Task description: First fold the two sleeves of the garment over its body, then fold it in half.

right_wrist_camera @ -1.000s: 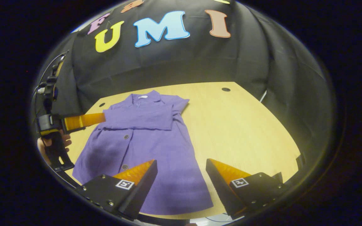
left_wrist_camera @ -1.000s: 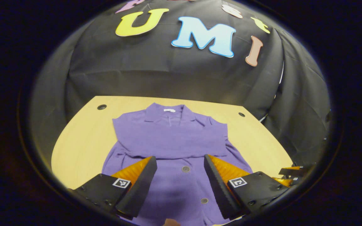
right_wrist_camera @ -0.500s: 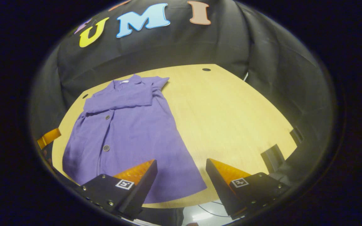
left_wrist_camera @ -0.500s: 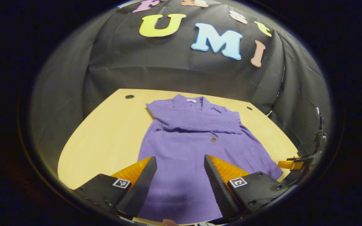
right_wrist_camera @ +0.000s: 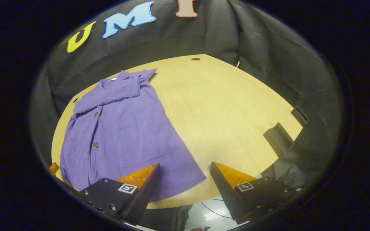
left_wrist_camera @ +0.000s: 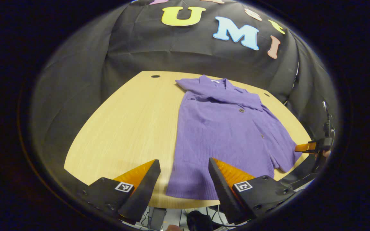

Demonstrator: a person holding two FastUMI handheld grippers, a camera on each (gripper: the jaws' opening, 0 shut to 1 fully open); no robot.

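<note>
Black cloth walls off the booth behind a pale wooden table (left_wrist_camera: 124, 118), and on it lies a purple shirt (left_wrist_camera: 223, 134), flat, collar toward the far wall and hem at the near edge. Both sleeves (left_wrist_camera: 226, 96) lie folded across the chest in a band just below the collar; the lower body is spread out unfolded, buttons showing down its front.

Seen from the left gripper view, the left gripper (left_wrist_camera: 183, 179) hovers over the near edge with its jaws spread wide and nothing between them. The shirt's near left hem corner lies just beyond the gap, nearer the right finger; bare wood stretches off to the left. At the right rim of that view, past the shirt's near right corner, a bit of the other gripper shows, too small to judge.

From the right gripper view, the right gripper (right_wrist_camera: 185, 181) also stands released, jaws apart and empty, above the near table edge. The shirt (right_wrist_camera: 120, 128) lies to its left, its near right hem corner reaching up to the left finger; whether they touch is hard to say. Two dark brackets (right_wrist_camera: 278, 138) sit at the table's right edge.
</note>
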